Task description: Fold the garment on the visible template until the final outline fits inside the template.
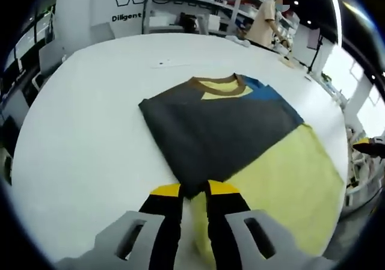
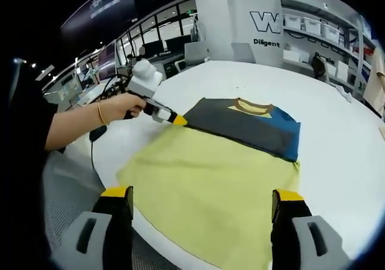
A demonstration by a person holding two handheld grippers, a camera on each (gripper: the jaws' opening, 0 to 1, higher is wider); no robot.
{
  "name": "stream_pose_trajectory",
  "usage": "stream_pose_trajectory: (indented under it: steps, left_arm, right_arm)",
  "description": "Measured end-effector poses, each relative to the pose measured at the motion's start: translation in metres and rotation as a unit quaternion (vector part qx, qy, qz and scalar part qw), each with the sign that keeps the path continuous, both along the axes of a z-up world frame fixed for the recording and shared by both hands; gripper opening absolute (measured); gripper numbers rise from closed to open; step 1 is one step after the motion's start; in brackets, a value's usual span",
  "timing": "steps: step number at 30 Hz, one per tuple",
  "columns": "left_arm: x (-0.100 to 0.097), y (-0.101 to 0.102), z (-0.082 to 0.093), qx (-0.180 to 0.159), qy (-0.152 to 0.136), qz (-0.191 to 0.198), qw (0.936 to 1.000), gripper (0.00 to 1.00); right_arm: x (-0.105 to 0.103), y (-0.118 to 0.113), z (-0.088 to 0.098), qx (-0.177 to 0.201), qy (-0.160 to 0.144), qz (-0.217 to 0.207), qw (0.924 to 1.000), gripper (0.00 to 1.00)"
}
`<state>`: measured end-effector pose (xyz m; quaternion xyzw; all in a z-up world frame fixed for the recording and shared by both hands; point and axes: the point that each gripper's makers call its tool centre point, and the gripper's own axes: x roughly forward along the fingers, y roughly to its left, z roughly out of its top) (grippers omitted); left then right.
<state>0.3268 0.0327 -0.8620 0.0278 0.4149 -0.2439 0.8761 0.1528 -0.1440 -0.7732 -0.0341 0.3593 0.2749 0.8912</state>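
On table, left hand-held gripper (image 1: 194, 190) pinching shirt (image 1: 222, 131) corner, right (image 2: 204, 199) wide apart.

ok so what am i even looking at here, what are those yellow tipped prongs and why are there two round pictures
A person holds a two-jaw gripper in each hand, and each carries its own fisheye camera. In the left gripper view, the left gripper has its jaws close together, pinching a dark fold of the garment. In the right gripper view, the right gripper hangs wide open and holds nothing; the person's hand holding the left gripper shows there too. The garment, a dark, yellow and blue shirt, lies partly folded on the white table.
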Motion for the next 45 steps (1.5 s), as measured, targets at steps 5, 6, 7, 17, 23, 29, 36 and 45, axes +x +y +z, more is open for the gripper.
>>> stream_pose_trajectory:
  steps: [5, 6, 7, 17, 23, 29, 36, 45]
  left_arm:
    - [0.000, 0.004, -0.002, 0.024, -0.010, -0.004, 0.9996, 0.05]
    - [0.000, 0.004, -0.002, 0.026, -0.011, -0.005, 0.9996, 0.05]
    - [0.000, 0.005, -0.002, 0.032, -0.015, -0.010, 0.9993, 0.05]
    - [0.004, 0.020, -0.002, 0.037, -0.016, -0.004, 0.9992, 0.05]
    - [0.008, 0.032, -0.001, 0.045, -0.017, -0.003, 0.9988, 0.04]
    - [0.011, 0.047, -0.001, 0.054, -0.017, 0.004, 0.9984, 0.04]
    - [0.013, 0.060, 0.000, 0.064, -0.017, 0.012, 0.9978, 0.04]
    - [0.014, 0.071, 0.000, 0.068, -0.017, 0.019, 0.9974, 0.05]
  right_arm:
    - [0.001, -0.001, 0.000, -0.006, 0.000, -0.002, 1.0000, 0.94]
    - [0.001, -0.001, -0.001, -0.008, 0.000, -0.003, 1.0000, 0.94]
    - [0.001, -0.001, -0.001, -0.009, 0.000, -0.003, 1.0000, 0.94]
    - [0.000, -0.001, -0.001, -0.010, 0.004, -0.007, 0.9999, 0.94]
    - [-0.001, -0.002, -0.002, -0.011, 0.005, -0.008, 0.9999, 0.94]
    - [0.000, -0.003, -0.003, -0.011, 0.007, -0.010, 0.9999, 0.94]
    - [-0.001, -0.002, -0.003, -0.012, 0.009, -0.013, 0.9998, 0.93]
    - [-0.002, -0.005, -0.006, -0.013, 0.014, -0.020, 0.9996, 0.92]
